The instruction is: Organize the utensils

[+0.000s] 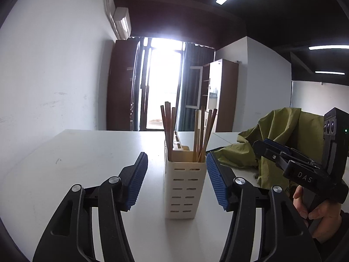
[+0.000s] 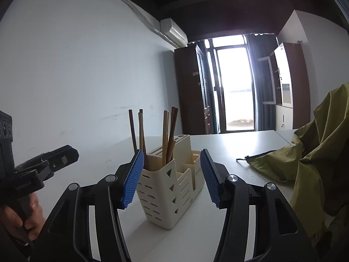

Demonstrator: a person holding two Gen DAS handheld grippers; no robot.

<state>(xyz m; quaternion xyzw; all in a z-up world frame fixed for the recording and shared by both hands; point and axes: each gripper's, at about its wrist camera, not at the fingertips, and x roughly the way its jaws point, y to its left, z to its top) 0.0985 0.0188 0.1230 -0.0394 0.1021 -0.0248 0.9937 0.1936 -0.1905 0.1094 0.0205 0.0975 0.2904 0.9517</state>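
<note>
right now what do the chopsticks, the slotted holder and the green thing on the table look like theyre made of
Chopsticks: probably wood or bamboo, matte tan to brown, square-cut sticks.
Holder: likely moulded plastic, cream, smooth with a slight sheen, crisp punched slots and triangles.
Green cloth: thin olive fabric, perhaps nylon, soft folds with a faint sheen and a drawcord at its edge; possibly a jacket.

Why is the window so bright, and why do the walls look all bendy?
In the left wrist view the window glares white, washing out its frame, and leaves the chopsticks dark against it; the fisheye lens curves the wall. In the right wrist view the window glares less, and the wall bends too.
</note>
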